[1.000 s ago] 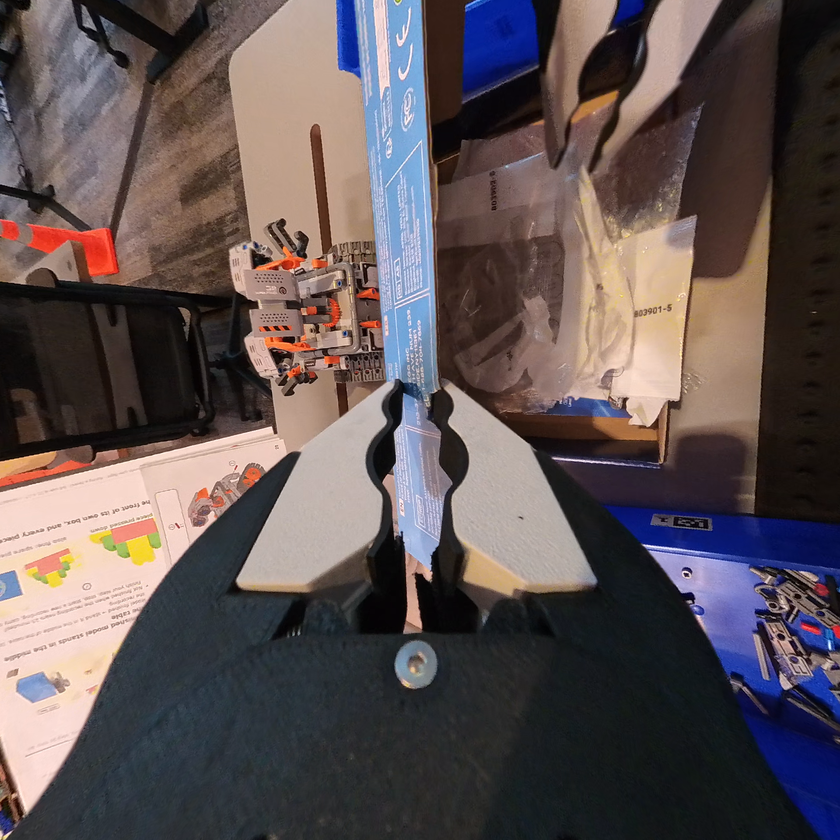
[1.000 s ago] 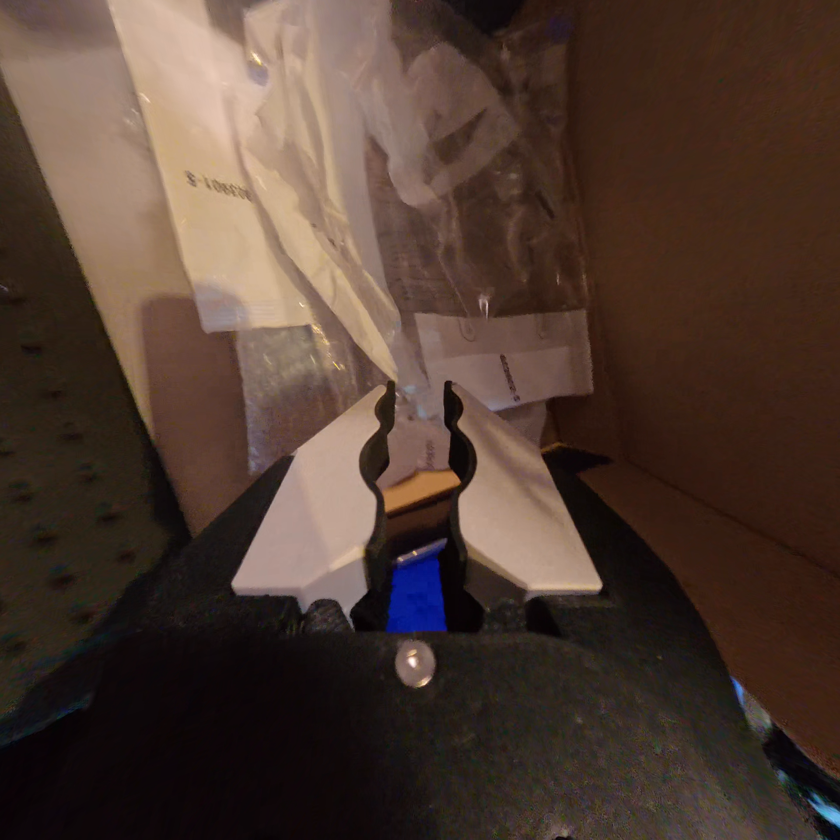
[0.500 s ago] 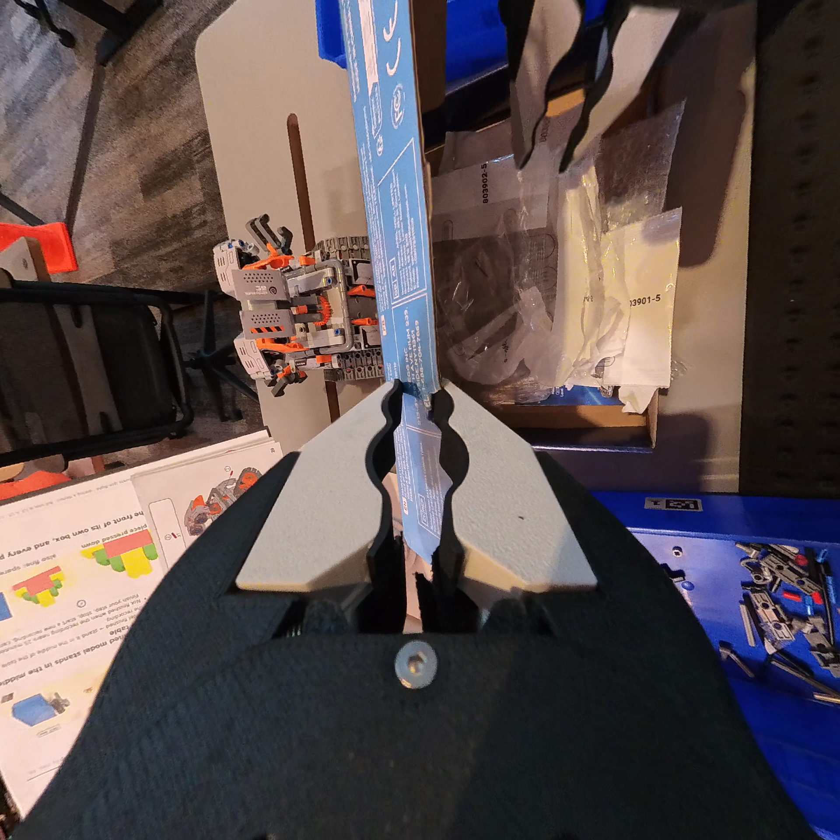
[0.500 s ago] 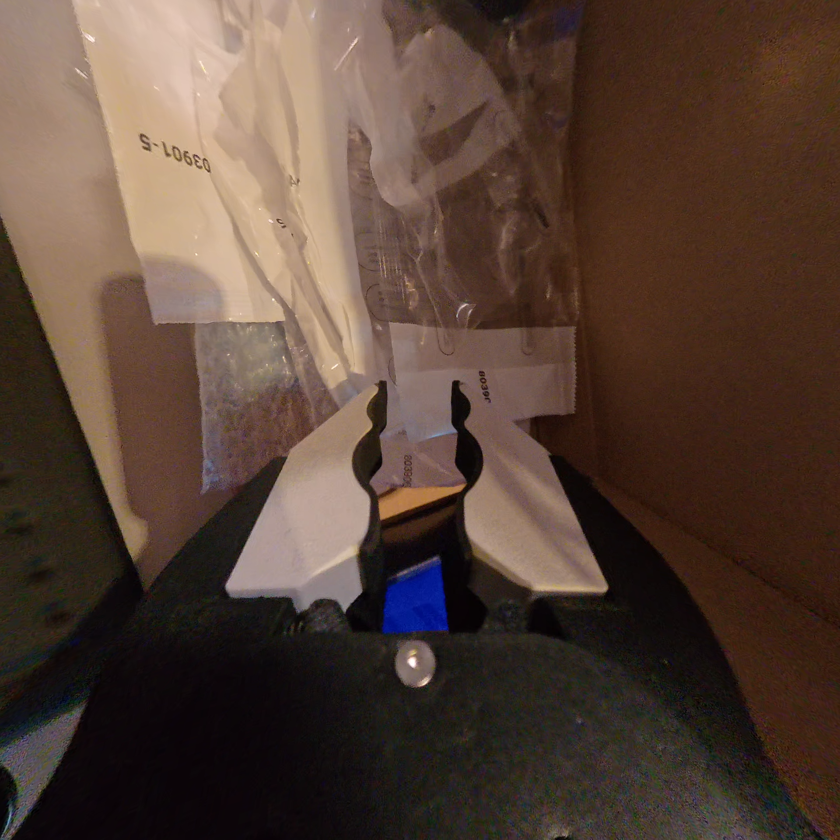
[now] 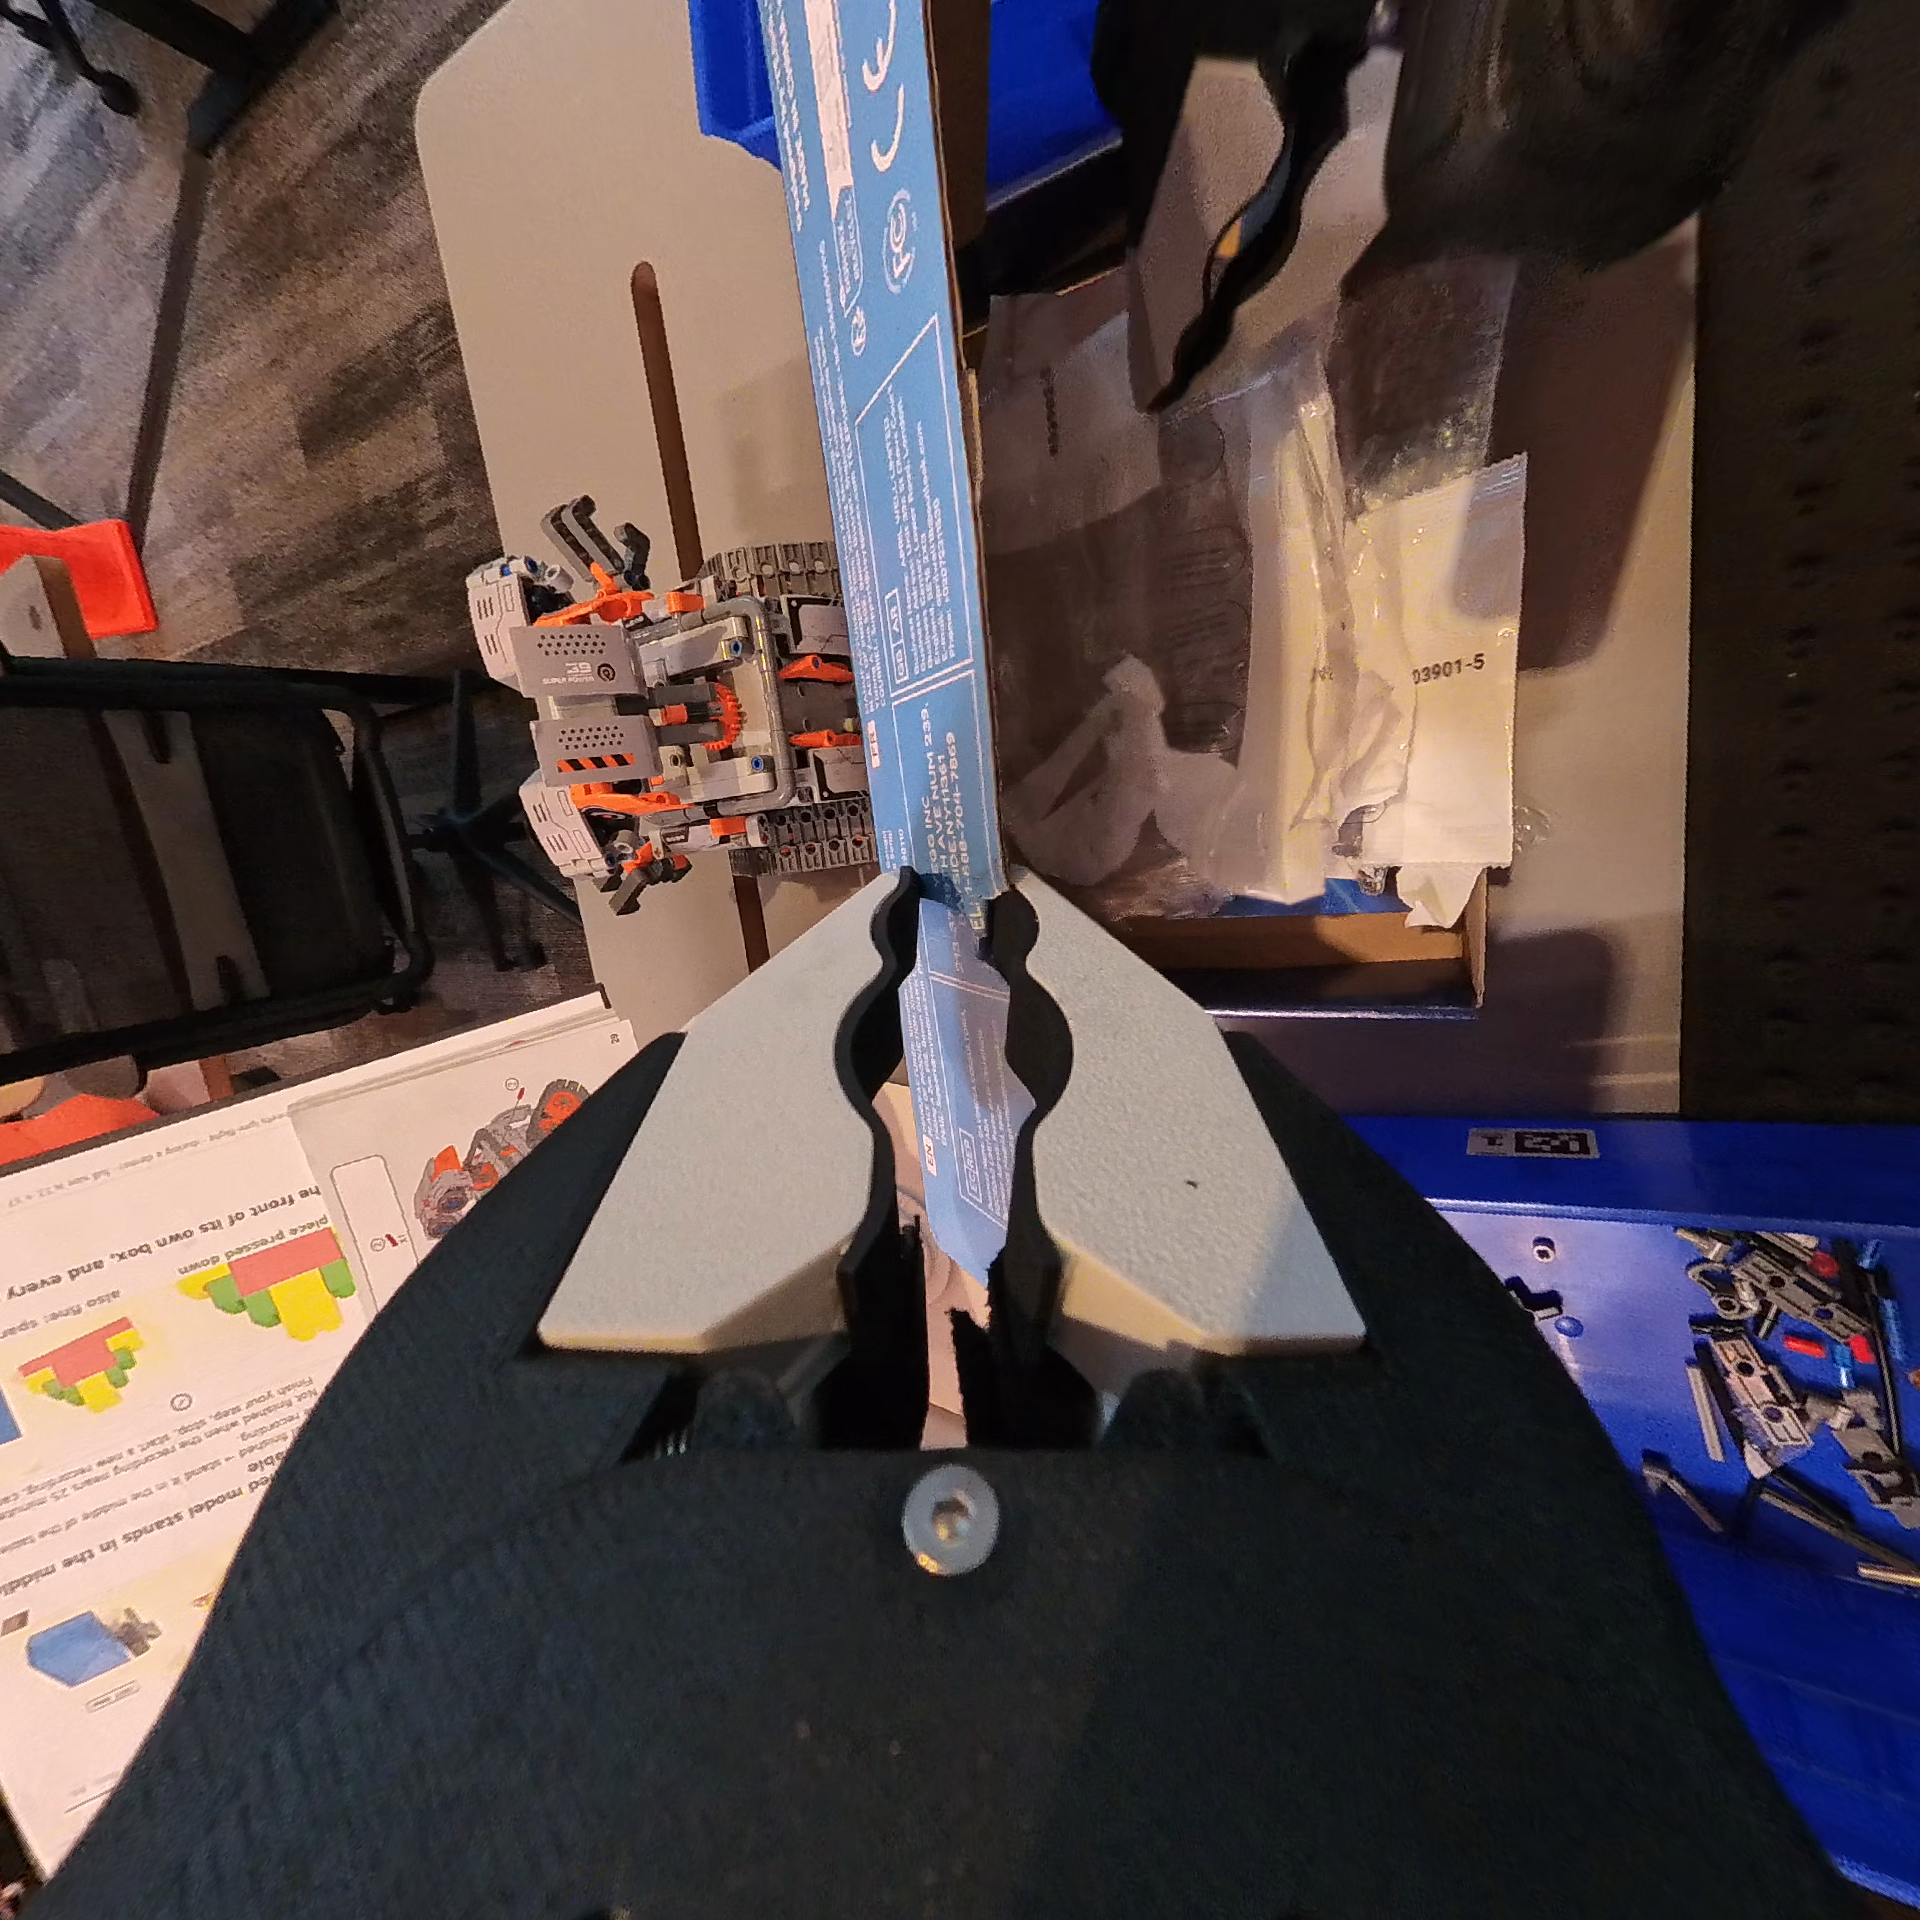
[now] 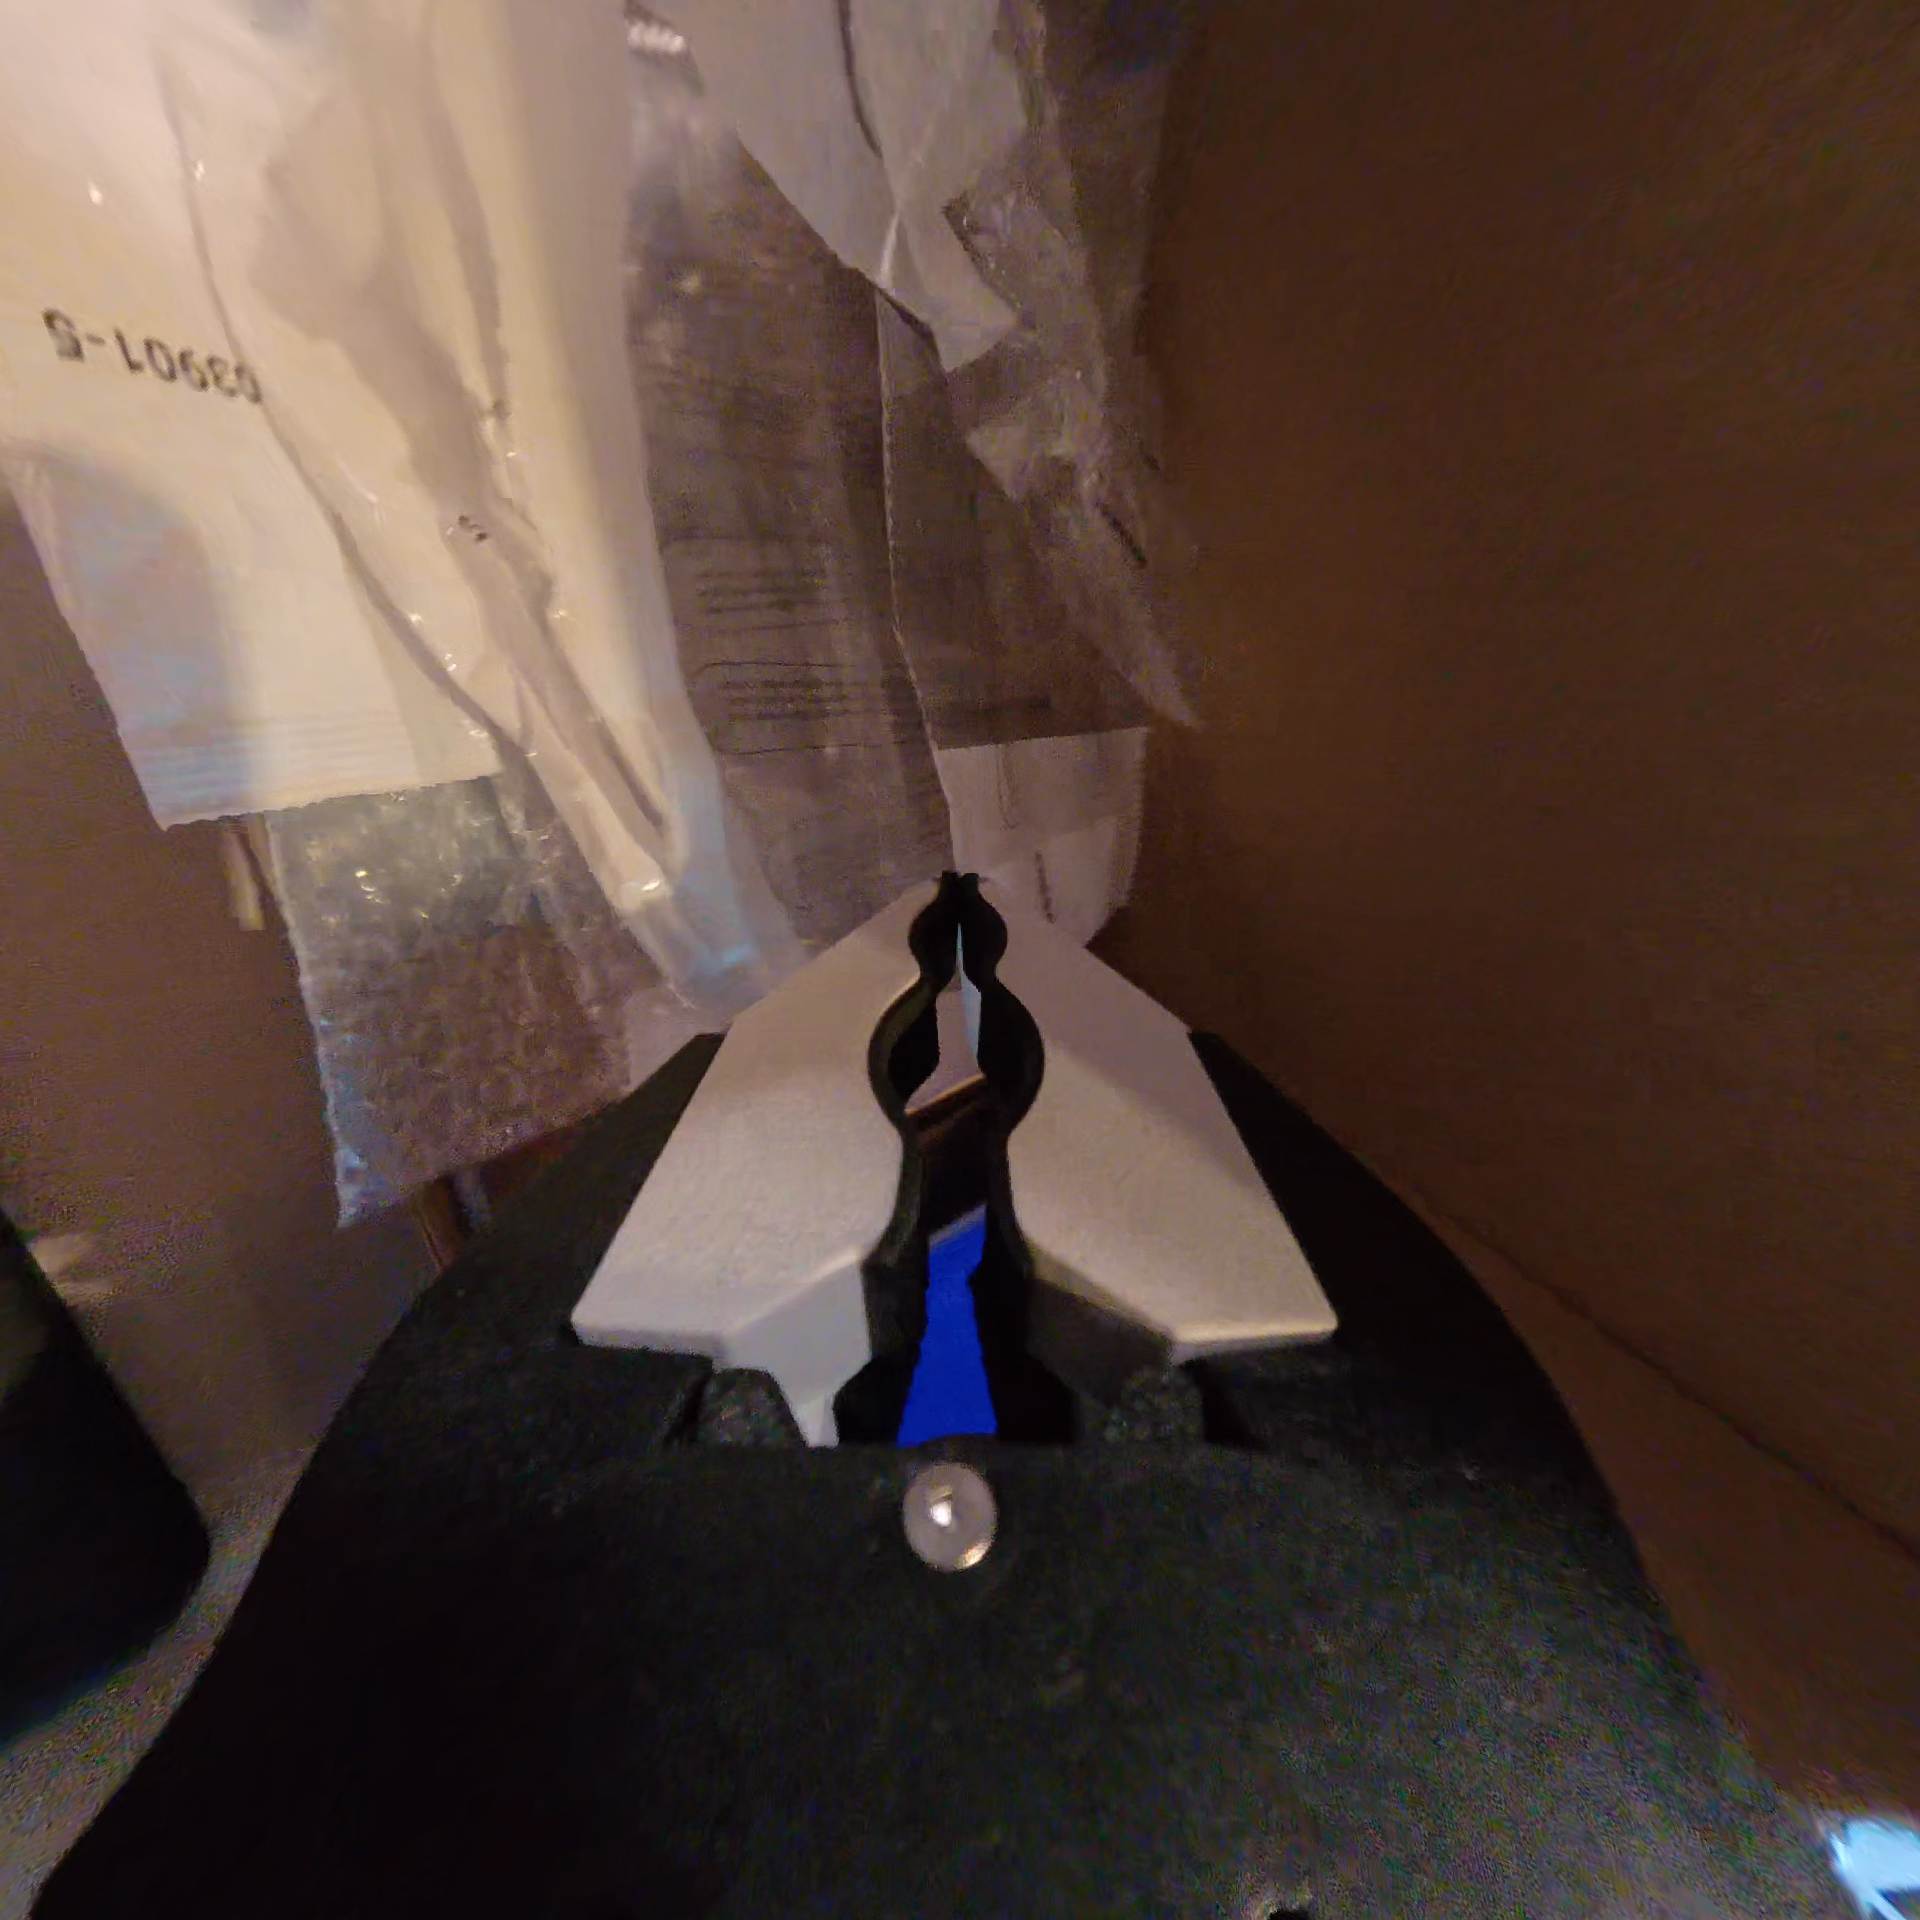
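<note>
My left gripper (image 5: 951,883) is shut on the blue printed flap (image 5: 894,416) of an open cardboard box (image 5: 1299,940) and holds it upright. Several clear and white plastic bags (image 5: 1351,665) lie inside the box. My right gripper (image 5: 1195,353) reaches into the box from the far side. In the right wrist view it (image 6: 958,883) is shut, with the white edge of a plastic bag (image 6: 1039,821) pinched at its tips. More bags (image 6: 779,571) lie ahead of it, and the box's brown inner wall (image 6: 1507,520) stands close on its right.
A grey and orange brick-built model (image 5: 665,727) stands on the light table (image 5: 551,260) left of the flap. An instruction booklet (image 5: 208,1299) lies at the lower left. A blue tray (image 5: 1558,1174) with loose parts sits at the lower right. A black chair (image 5: 187,831) stands at the left. One gripper's finger ends stand about 20 cm off the other's.
My right gripper has gone from open to shut, closing on the bag's white edge, and sits nearer the bags. My left gripper keeps its hold on the flap.
</note>
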Motion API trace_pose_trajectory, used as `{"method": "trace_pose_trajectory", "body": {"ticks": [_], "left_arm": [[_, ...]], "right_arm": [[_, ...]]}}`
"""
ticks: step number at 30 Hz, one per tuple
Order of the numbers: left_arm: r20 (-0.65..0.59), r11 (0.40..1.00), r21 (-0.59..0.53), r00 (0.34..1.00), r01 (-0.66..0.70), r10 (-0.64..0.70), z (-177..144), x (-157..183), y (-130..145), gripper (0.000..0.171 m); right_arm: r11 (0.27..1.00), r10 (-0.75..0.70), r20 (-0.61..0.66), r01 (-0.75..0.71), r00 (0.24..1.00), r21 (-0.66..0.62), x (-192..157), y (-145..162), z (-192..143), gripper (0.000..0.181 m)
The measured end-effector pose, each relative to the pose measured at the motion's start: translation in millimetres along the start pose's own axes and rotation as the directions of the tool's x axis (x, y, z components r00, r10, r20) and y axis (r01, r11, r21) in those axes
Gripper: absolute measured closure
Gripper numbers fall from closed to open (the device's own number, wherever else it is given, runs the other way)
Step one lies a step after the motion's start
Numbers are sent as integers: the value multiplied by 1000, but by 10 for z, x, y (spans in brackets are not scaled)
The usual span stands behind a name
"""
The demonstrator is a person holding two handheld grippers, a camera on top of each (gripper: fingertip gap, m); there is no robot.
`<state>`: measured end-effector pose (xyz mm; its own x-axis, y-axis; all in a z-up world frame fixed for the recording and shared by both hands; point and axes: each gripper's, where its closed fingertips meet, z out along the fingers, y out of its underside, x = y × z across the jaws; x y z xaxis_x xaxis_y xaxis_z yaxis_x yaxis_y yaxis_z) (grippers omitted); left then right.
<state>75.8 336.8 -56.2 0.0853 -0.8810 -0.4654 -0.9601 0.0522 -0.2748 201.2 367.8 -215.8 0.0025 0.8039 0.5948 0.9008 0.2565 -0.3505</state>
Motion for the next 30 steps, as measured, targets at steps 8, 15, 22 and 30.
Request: {"method": "trace_pose_trajectory", "body": {"ticks": [8, 15, 22, 30], "left_arm": [[-6, 1000, -11, 1000, -3, 3, 3, -9, -14, 160], [-23, 1000, -7, 1000, 19, -19, 5, -4, -11, 159], [-25, 1000, -21, 1000, 12, -13, 9, 33, -17, 159], [-29, 1000, -30, 1000, -2, 1, 24, 108, -26, 158]], "right_arm": [[991, 129, -27, -127, 991, 46, 250, -231, -605, 181], [943, 278, 56, -283, 959, 177, 359, -319, -1223, 181], [946, 292, -16, -286, 956, 156, 382, -235, -1422, 181], [972, 109, -135, -134, 985, -193, 164, 179, -697, 156]]}}
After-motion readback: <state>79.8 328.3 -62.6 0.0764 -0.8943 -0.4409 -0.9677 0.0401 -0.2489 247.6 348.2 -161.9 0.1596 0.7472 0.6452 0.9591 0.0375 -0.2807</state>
